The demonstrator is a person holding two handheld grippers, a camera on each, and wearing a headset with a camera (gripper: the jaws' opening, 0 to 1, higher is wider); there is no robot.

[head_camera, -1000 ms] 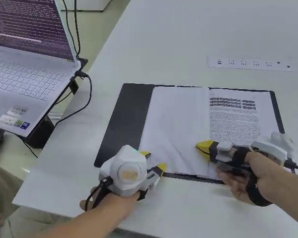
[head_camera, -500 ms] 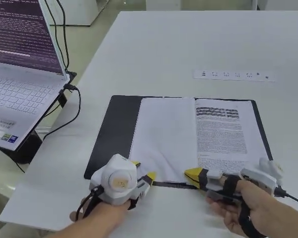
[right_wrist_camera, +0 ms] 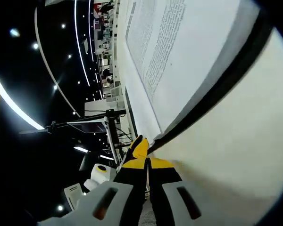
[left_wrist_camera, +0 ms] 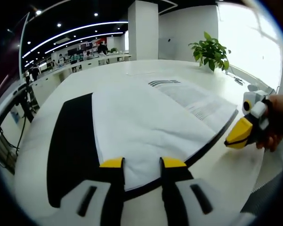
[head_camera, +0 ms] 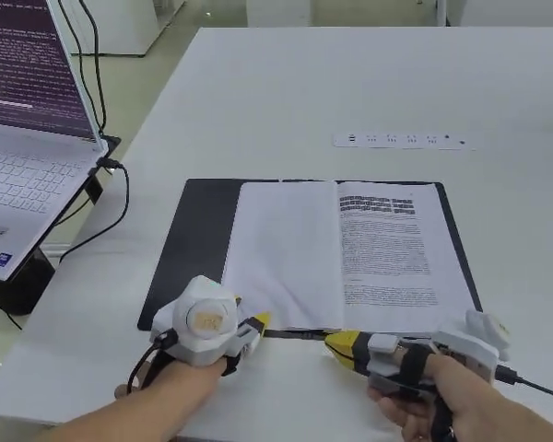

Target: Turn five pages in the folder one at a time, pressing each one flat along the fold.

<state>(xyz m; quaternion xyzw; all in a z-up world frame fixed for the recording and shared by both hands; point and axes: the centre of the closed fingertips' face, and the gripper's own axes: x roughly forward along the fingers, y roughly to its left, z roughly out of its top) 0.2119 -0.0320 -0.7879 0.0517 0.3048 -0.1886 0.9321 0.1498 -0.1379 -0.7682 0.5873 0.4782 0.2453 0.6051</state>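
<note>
Black folder (head_camera: 195,241), open and flat, centre of head view frame; blank white page (head_camera: 284,250) left, printed page (head_camera: 392,249) right of fold.

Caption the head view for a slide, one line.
Open folder on a white table: left tongs at the near edge of the blank page, right tongs just below the fold.

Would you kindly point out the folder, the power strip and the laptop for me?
folder (head_camera: 198,247), head view, bare black left cover.
power strip (head_camera: 401,141), head view, middle of its white body.
laptop (head_camera: 28,180), head view, keyboard deck.
</note>
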